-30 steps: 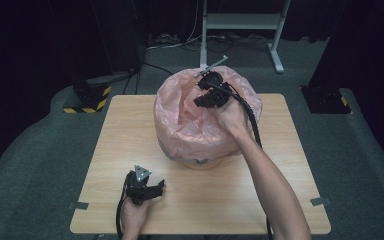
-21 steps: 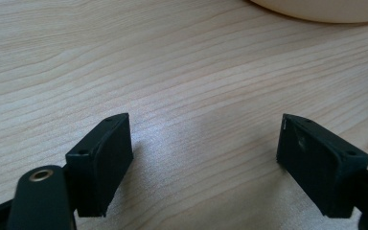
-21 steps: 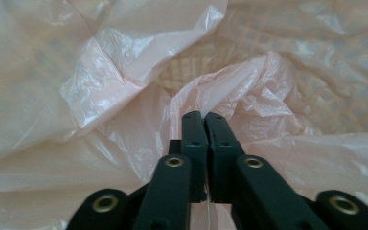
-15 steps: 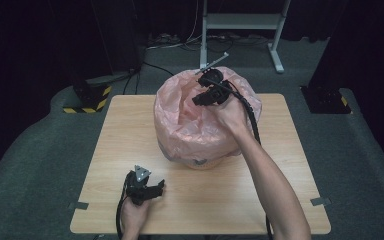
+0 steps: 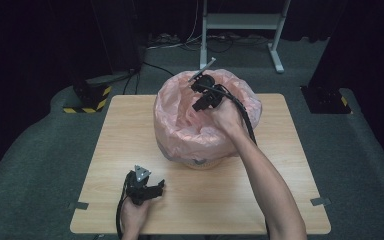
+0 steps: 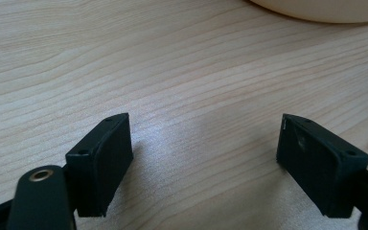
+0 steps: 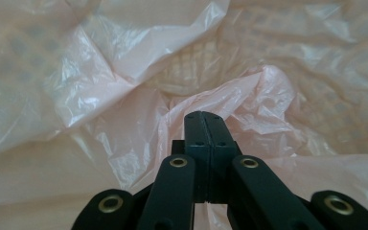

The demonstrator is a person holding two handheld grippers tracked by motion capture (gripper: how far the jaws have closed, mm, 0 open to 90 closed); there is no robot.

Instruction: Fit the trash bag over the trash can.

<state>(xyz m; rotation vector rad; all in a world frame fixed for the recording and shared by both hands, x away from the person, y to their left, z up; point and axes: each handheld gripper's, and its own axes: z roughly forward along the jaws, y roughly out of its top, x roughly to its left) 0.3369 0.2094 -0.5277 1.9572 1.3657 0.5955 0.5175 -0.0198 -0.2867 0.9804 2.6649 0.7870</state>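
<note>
Right gripper [image 7: 205,125], centre of its own view: jaws pressed together, apparently pinching pink bag liner [image 5: 180,125] over basket [image 5: 200,162], centre frame. Thin, limp, slippery film; best pinched on a bunched fold near the rim. Left gripper [image 5: 150,189], lower left: wide open, empty, on table [image 5: 280,165].

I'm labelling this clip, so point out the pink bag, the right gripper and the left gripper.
pink bag [image 5: 180,125], high view, crinkled left side wall.
right gripper [image 7: 204,125], right gripper view, closed jaw tips.
left gripper [image 6: 203,155], left gripper view, midway between open jaws.
</note>
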